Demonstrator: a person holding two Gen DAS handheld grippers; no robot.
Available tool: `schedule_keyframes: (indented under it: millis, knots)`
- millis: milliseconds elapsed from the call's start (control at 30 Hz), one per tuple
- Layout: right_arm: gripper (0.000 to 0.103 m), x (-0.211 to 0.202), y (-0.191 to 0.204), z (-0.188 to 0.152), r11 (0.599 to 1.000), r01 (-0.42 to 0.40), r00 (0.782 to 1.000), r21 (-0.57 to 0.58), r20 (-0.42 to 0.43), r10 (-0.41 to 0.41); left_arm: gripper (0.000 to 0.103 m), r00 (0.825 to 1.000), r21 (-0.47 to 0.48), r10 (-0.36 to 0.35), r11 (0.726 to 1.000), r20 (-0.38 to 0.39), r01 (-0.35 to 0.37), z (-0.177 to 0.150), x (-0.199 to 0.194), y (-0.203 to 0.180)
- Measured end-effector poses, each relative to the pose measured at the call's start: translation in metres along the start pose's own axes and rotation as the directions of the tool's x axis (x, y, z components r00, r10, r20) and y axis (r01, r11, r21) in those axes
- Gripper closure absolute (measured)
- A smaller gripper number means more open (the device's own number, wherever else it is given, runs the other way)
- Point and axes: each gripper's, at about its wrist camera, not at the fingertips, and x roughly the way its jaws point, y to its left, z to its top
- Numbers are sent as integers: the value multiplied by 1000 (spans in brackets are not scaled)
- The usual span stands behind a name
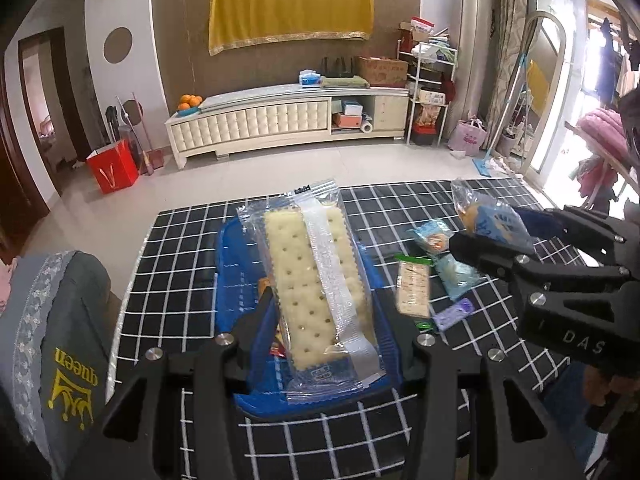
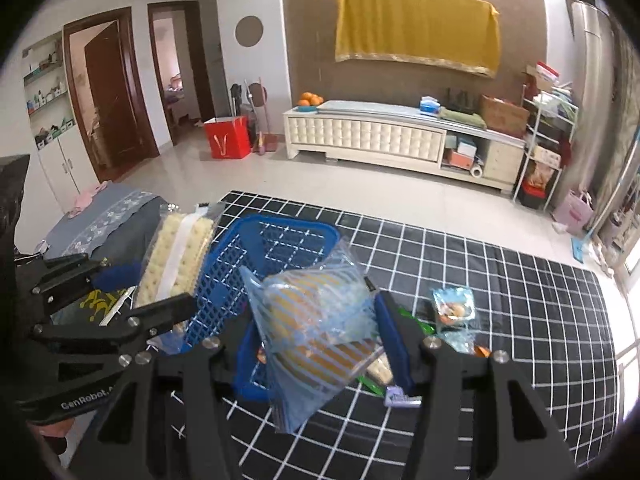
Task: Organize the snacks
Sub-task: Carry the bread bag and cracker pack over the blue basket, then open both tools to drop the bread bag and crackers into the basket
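A table under a black cloth with a white grid (image 1: 400, 208) carries everything. Towards its left edge lies the blue plastic basket (image 2: 276, 240), a slotted tray with low walls, its long side running away from the cameras.

The left gripper (image 1: 324, 320) is raised above the basket's near end. Its jaws stand partly open and clamp the long clear cracker packet (image 1: 316, 280) between them, pressing on the packet's two long sides near its lower end. The packet is clear of the basket and tilts away from the camera, its far end reaching past the basket's far rim in the left wrist view. Under it, some red and orange wrappers (image 1: 276, 344) show at the basket's near end; what they are cannot be told.

The right gripper (image 2: 308, 332) is just right of the left one, over the basket's near right corner. Its jaws are about half open and grip a clear bag with blue stripes and a golden cake inside (image 2: 316, 320), which is off the cloth.

On the cloth right of the basket, near the middle of the table, lie the smaller snacks: a green-edged cracker pack (image 1: 414, 288), two pale blue packets (image 1: 434, 236), and a small purple wrapper (image 1: 454, 314) nearest the front edge.
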Motion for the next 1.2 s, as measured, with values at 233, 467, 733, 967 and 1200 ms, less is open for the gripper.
schedule_keyframes:
  millis: [233, 467, 733, 967, 1200]
  knots:
    - [44, 36, 17, 20, 999, -26, 999, -32, -30, 25, 59, 999, -19, -12, 1000, -39, 11, 14, 33, 32]
    - [44, 81, 24, 31, 997, -54, 994, -62, -94, 48, 59, 994, -43, -53, 998, -93, 49, 22, 76, 55]
    - [44, 127, 25, 38, 993, -88, 984, -74, -164, 75, 59, 989, -41, -61, 998, -137, 56, 25, 117, 62]
    - [44, 153, 22, 41, 993, -88, 974, -85, -214, 68, 57, 983, -38, -51, 998, -178, 45, 27, 141, 64]
    - [27, 160, 18, 39, 993, -78, 969, -90, -240, 54, 33, 987, -31, -22, 999, -157, 17, 27, 140, 66]
